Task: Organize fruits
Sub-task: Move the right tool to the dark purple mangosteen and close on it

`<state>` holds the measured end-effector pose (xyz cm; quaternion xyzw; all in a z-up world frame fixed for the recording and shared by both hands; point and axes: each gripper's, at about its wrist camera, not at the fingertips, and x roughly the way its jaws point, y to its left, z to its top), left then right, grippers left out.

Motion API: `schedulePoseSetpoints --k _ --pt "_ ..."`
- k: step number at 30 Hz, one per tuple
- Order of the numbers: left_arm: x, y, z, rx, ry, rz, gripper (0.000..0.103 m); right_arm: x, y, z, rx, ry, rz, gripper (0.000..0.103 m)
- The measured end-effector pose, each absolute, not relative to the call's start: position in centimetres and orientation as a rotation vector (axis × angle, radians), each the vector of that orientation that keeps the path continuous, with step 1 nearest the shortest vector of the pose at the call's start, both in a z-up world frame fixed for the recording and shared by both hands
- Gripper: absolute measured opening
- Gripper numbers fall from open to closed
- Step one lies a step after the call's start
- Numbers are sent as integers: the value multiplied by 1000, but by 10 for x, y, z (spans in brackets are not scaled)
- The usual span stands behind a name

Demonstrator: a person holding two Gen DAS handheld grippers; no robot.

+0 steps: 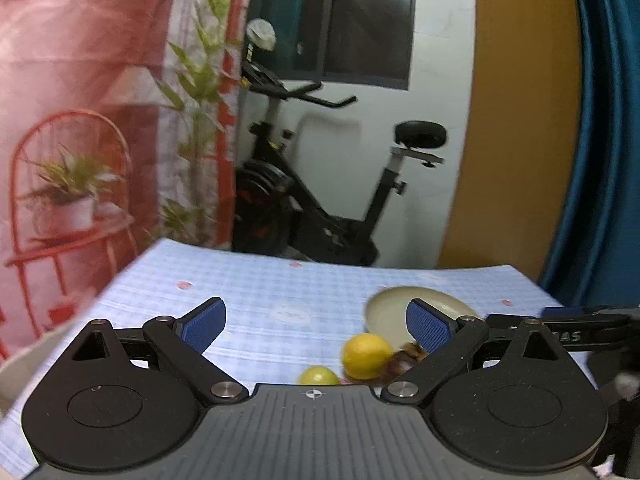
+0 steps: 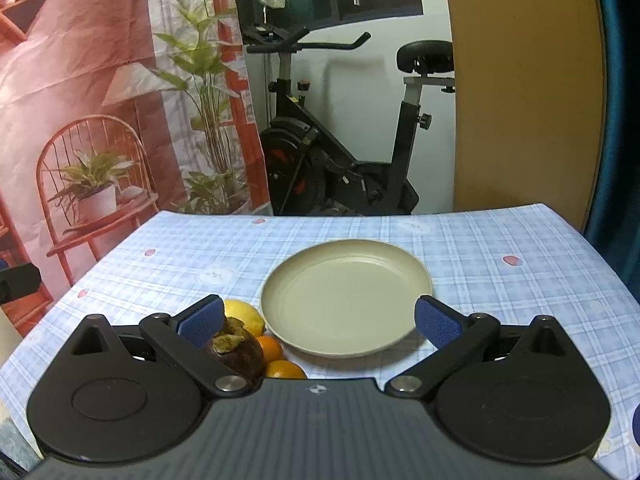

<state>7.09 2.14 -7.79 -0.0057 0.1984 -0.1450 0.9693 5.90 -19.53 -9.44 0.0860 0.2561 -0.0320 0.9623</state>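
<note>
Both tongs, left (image 1: 316, 326) and right (image 2: 318, 320), gape empty; the dark purple mangosteen (image 2: 236, 350) lies nearest the right tongs' left finger, apparently touching, beside the pale green round plate (image 2: 348, 300).

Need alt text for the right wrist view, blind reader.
The open right gripper hovers over a blue checked tablecloth, facing an empty cream plate. Beside the plate's left edge sit a lemon, a dark mangosteen and two oranges. An exercise bike stands behind the table.
</note>
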Motion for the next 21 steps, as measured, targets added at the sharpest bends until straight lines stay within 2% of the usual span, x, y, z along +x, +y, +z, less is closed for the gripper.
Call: schedulePoseSetpoints --k 8,13,21 --pt "94 11 -79 82 446 -259 99 57 -197 -100 181 421 31 103" --pt "115 5 -78 89 501 -268 97 73 -207 -109 213 470 166 103" --pt "138 7 -90 61 609 -348 95 94 -199 -116 82 545 213 103"
